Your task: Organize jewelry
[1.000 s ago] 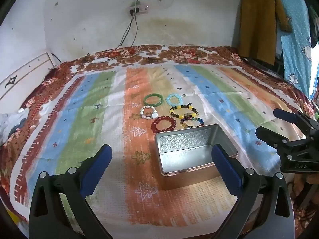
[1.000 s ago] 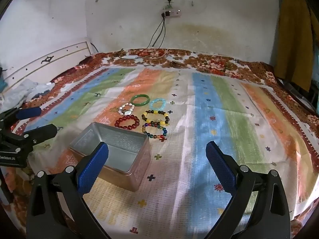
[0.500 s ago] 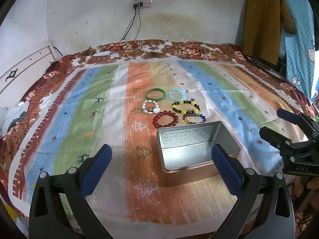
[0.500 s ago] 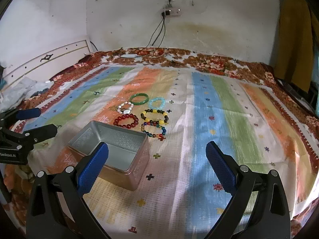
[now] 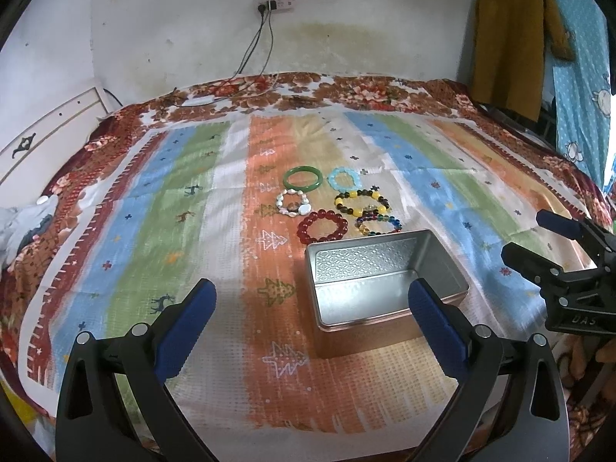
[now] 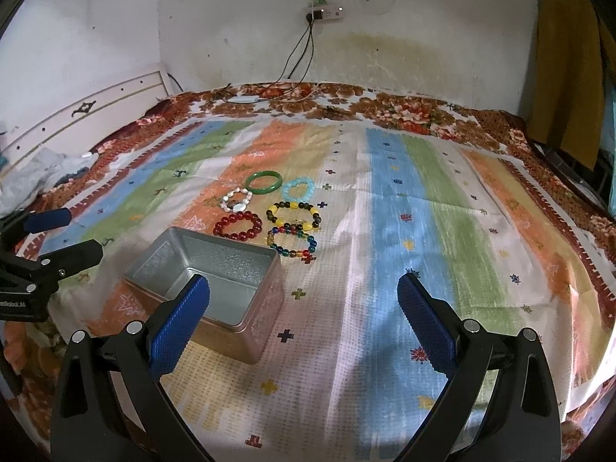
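Both grippers hover above the bed, jaws spread wide, nothing held. Left gripper [image 5: 310, 296] sits roughly over the near rim of the tin [image 5: 385, 281]; right gripper [image 6: 304, 292] is off the tin's 3 o'clock side, over bare striped bedspread [image 6: 423, 200].

Tin is open and looks empty, so no sorting done yet. Six bracelets lie in a tight cluster at the tin's 12 o'clock:
- green bangle [image 5: 302, 178], pale blue bracelet [image 5: 343, 178] farthest
- white bracelet [image 5: 293, 203], yellow-and-dark bracelet [image 5: 361, 203] in the middle
- red bracelet [image 5: 322, 226], multicolour bracelet [image 5: 378, 224] just beside the far wall

Risks, as judged:
- Yellow-and-dark and multicolour bracelets appear to touch; a wide pinch could drag both.
- Beads are round and the bedspread soft, so the pads could press a strand into the fabric or snag the cloth.
- Tin is light on bedding; a knock on its rim could tip or slide it.
- Smooth bangle could squirt out of a flat pinch.
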`<state>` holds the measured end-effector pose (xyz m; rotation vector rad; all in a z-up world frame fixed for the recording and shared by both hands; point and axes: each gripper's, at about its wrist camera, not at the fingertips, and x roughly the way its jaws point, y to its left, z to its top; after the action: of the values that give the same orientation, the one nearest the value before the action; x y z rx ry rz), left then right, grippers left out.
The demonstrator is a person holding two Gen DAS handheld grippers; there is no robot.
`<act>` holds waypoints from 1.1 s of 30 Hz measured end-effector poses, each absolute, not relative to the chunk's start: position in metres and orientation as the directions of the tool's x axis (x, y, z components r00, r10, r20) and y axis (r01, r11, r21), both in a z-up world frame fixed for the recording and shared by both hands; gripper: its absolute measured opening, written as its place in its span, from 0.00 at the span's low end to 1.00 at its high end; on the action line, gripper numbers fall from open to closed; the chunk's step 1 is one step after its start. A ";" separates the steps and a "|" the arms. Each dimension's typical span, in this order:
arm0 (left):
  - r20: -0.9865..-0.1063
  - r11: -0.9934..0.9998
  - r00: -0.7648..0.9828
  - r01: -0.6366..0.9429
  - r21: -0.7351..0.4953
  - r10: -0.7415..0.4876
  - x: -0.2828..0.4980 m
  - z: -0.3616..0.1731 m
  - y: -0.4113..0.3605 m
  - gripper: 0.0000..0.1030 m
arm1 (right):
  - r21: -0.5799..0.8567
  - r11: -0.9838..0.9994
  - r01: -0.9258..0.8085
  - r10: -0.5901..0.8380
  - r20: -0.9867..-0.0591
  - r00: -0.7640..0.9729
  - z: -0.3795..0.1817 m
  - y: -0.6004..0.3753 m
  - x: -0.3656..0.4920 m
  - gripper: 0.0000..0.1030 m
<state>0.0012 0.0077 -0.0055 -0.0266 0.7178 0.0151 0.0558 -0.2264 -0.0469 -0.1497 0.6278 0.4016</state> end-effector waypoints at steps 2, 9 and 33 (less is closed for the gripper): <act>-0.659 1.000 0.752 -0.020 -0.020 0.002 0.001 -0.006 0.008 0.95 | -0.013 0.911 -0.412 0.324 -0.595 0.735 -0.047 -0.227 0.056 0.96; -0.666 1.000 0.746 -0.026 -0.013 0.011 0.003 -0.008 0.007 0.95 | -0.015 0.915 -0.402 0.313 -0.603 0.734 -0.048 -0.225 0.056 0.96; -0.691 0.999 0.722 -0.046 0.001 0.033 0.013 -0.011 0.009 0.95 | -0.017 0.910 -0.414 0.315 -0.620 0.718 -0.049 -0.218 0.064 0.96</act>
<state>0.0133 0.0092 -0.0107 -0.0168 0.7627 0.0435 0.0644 -0.2183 -0.0488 -0.1593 0.6552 0.4055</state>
